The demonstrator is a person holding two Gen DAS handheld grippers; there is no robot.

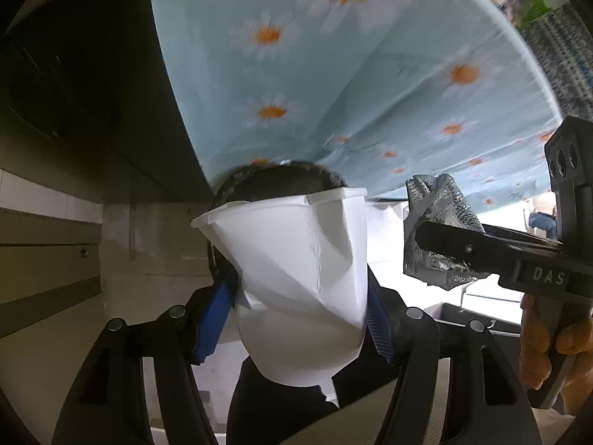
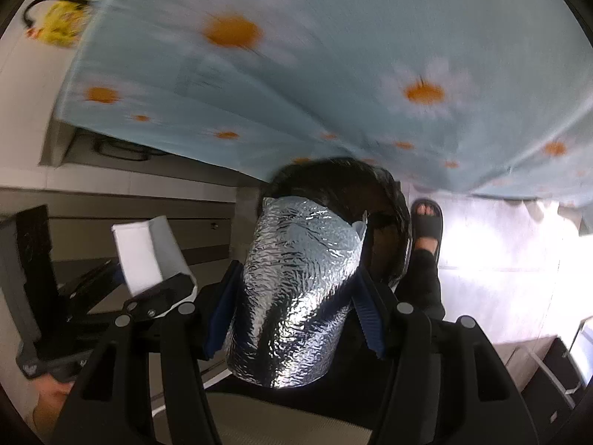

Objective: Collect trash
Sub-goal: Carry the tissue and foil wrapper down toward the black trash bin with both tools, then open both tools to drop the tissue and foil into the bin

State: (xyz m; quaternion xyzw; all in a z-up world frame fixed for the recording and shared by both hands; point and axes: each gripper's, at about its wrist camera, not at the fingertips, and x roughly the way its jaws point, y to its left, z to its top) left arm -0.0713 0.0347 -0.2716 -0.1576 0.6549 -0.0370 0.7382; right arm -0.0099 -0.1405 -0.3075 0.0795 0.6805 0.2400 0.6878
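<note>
My left gripper is shut on a crushed white paper cup, squeezed between its blue pads; the cup also shows in the right wrist view. My right gripper is shut on a crumpled silver foil wrapper, which also shows in the left wrist view. Both grippers are held side by side in the air, below the edge of the table. A black trash bag opening lies just beyond the foil; its dark rim also shows behind the cup.
A light blue daisy-print tablecloth hangs over the table edge above both grippers. A foot in a black sandal stands on the pale floor to the right. A yellow bag lies at the far left. Dark cabinets are to the left.
</note>
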